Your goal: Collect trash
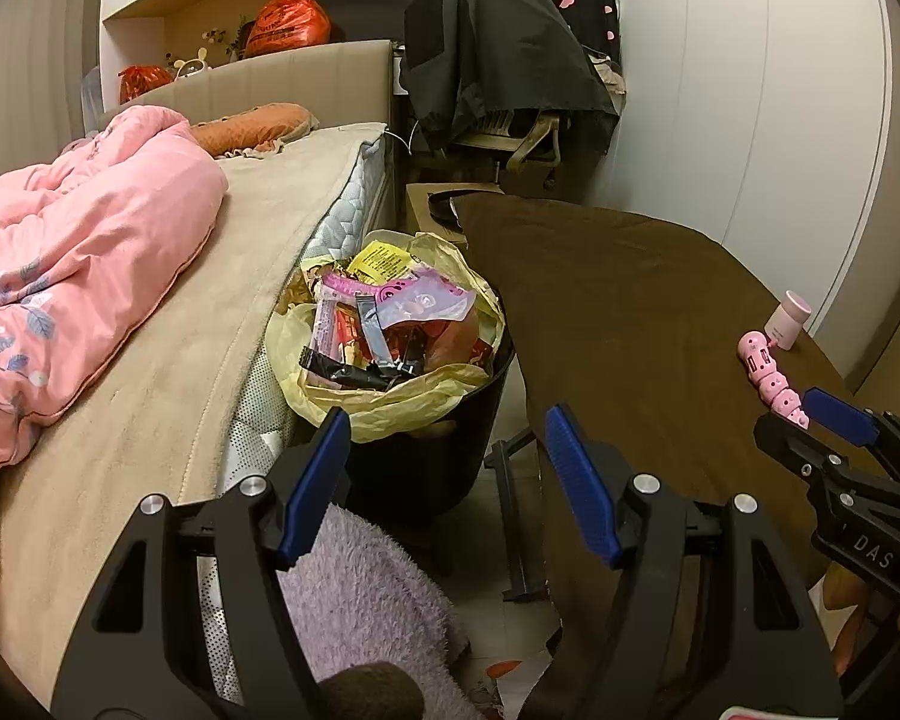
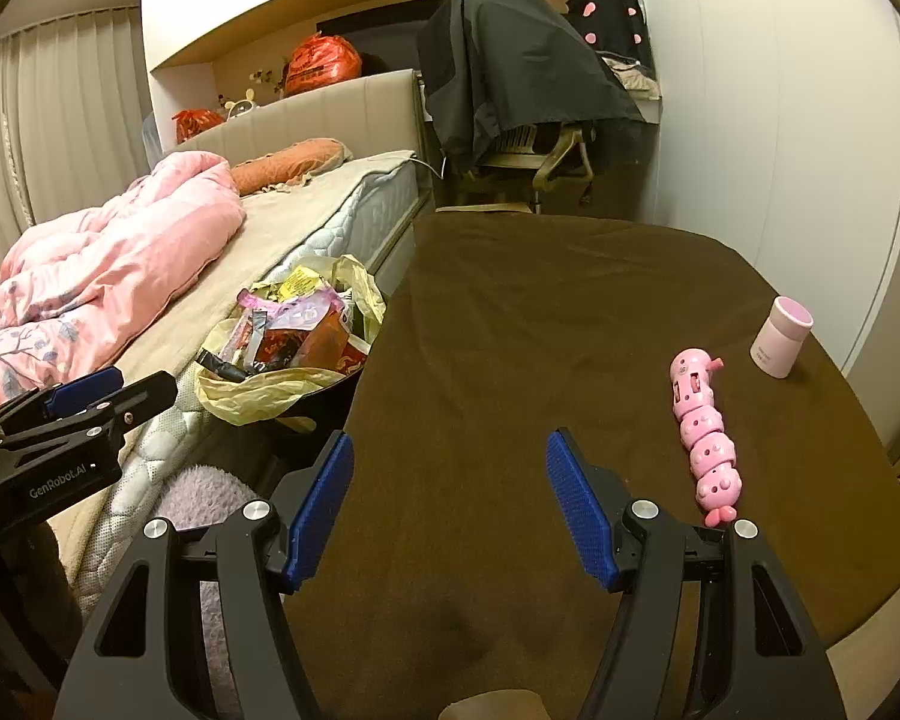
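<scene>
Trash bin [image 1: 426, 456] brimming beside bed [image 1: 168, 360]

Both wrist views face downward; share bin [image 1: 390, 330].

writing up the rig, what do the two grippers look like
Both are black plastic. The left gripper and right gripper each have two angled fingers with ribbed blue pads and silver pivot bolts. White lettering marks their sides: "GenRobot.AI" on the left, "DAS" on the right.
</scene>
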`<state>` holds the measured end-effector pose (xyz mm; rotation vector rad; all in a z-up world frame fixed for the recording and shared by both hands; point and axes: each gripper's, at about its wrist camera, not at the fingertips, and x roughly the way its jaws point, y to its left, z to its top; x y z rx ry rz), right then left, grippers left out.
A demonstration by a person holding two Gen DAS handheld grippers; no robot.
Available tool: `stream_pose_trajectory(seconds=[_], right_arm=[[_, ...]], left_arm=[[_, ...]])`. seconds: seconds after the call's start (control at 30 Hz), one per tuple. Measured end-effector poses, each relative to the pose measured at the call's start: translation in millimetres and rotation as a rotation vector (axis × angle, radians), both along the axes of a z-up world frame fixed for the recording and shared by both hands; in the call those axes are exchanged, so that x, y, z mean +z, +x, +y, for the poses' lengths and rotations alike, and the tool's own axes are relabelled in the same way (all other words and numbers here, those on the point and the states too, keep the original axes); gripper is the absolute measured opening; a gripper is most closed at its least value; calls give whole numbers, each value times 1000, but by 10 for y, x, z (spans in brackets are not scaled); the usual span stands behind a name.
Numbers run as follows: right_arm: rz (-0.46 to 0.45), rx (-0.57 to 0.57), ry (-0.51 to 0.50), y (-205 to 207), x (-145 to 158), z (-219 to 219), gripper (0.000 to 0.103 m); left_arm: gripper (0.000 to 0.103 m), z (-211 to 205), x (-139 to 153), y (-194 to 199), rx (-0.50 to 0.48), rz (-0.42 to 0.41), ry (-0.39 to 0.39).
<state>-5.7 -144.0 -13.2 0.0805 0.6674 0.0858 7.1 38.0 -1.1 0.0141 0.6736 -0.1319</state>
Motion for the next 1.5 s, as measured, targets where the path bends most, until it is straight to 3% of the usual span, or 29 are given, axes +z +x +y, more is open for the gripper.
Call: stream_pose_trajectory(seconds=[1.5], right_arm=[[2,1,2,-8,-13,20,63]], left_arm=[[64,16,-17,-52,5,-1,8]])
